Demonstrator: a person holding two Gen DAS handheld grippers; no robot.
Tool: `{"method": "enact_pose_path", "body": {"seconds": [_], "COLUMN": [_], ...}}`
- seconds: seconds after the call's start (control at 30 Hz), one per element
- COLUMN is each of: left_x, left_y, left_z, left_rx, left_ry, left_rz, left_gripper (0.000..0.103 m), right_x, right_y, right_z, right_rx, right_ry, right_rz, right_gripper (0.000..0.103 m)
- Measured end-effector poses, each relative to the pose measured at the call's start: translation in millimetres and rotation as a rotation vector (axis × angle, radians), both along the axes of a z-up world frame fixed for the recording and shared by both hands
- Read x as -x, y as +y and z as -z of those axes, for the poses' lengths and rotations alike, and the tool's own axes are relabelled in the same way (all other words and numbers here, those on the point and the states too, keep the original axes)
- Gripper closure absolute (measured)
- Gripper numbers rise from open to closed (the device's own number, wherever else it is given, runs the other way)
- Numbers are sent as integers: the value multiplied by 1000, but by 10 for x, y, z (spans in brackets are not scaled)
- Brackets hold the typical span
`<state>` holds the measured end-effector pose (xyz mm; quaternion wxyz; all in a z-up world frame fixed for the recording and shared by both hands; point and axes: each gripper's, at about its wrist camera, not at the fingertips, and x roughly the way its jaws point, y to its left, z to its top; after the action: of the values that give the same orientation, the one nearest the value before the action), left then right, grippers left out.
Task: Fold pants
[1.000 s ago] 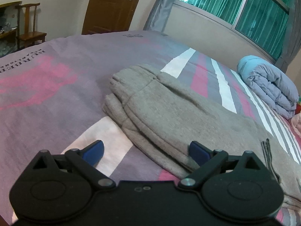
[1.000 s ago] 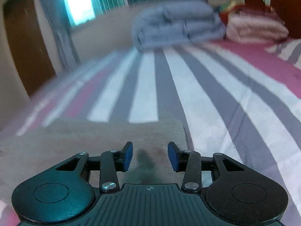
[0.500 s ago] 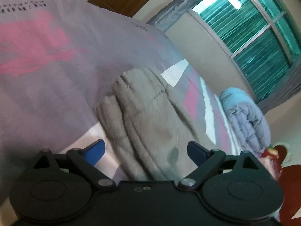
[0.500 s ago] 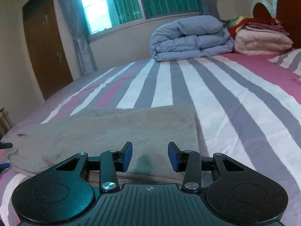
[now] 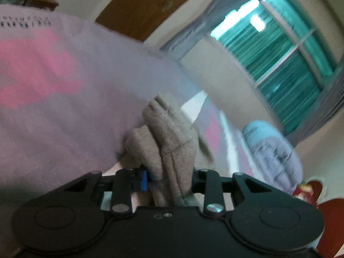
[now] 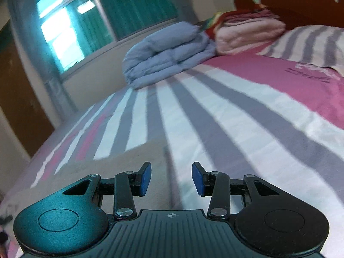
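— Left gripper closing on the grey pants, pinching a bunched stack of fabric between the blue pads. Gripping several layers at once, most likely to carry the whole end over in a single fold.

— And lying where, relative to the blue folded duvet?

— Lying on the striped bedspread, well short of the duvet, toward the near edge of the bed. Showing in the right wrist view only as a flat grey patch just ahead of the fingers.

— Right gripper doing what?

— Hovering with fingers partly spread, pinching nothing. Waiting over the other end of the pants, probably to take a matching hold so the cloth lifts evenly.

— Differing how from a second ago?

— Left fingers standing wide apart then, straddling the flat cloth; now drawn in tight around it, with the fabric crumpled upward. Left view also tilting, the window swinging higher. Right gripper sliding sideways toward the cloth's corner, its fingers keeping the same gap.
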<state>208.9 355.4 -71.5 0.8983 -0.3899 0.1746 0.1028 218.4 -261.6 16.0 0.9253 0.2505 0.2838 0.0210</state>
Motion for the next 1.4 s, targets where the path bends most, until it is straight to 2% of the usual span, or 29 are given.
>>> {"method": "enact_pose_path", "body": {"seconds": [0.1,0.17,0.27,0.43,0.53,0.67,0.7,0.87,0.97,1.0,1.23,1.27,1.3,1.33,1.37,1.4], "left_x": [28,4,-97,-263,-327,-467,-505,-522,-490,-498,-541,-549,-582,-589,-562,-520], "left_y": [-253,-489,-916,-1918,-2560,-3418,-3642,-4459,-4740,-4784,-4863,-4855,-4837,-4836,-4850,-4868], "left_z": [-345,-652,-1044,-1366,-1341,-1193,-1120,-622,-432,-400,-348,-325,-305,-261,-245,-245], "left_rx": [-124,-197,-297,-484,-574,-639,-659,-832,-955,-975,-1010,-994,-971,-945,-925,-922], "left_ry": [-47,-102,-138,-167,-175,-168,-151,-36,-11,-11,6,16,27,24,14,-4], "left_rz": [20,61,128,272,365,504,538,652,679,684,700,713,731,771,822,846], "left_gripper": [81,81,81,81,81,81,81,81,81,81,80,78,62,31,19,16], "right_x": [56,86,111,122,164,327,291,245,226,216,159,155,148,151,156,162], "right_y": [-232,-385,-590,-808,-898,-881,-905,-1013,-1122,-1156,-1136,-1125,-1122,-1123,-1122,-1124], "right_z": [-41,-54,-65,-93,-92,57,90,147,235,271,330,325,324,323,329,331], "right_rx": [-3,-15,-35,-61,-66,-34,-51,-104,-144,-163,-190,-187,-185,-184,-186,-187], "right_ry": [6,9,9,20,5,-12,25,41,85,103,139,140,140,141,143,145], "right_rz": [34,57,100,159,167,246,257,246,276,282,268,263,259,259,261,265], "right_gripper": [61,61,61,61,61,61,61,61,61,61,61,61,61,61,61,61]}}
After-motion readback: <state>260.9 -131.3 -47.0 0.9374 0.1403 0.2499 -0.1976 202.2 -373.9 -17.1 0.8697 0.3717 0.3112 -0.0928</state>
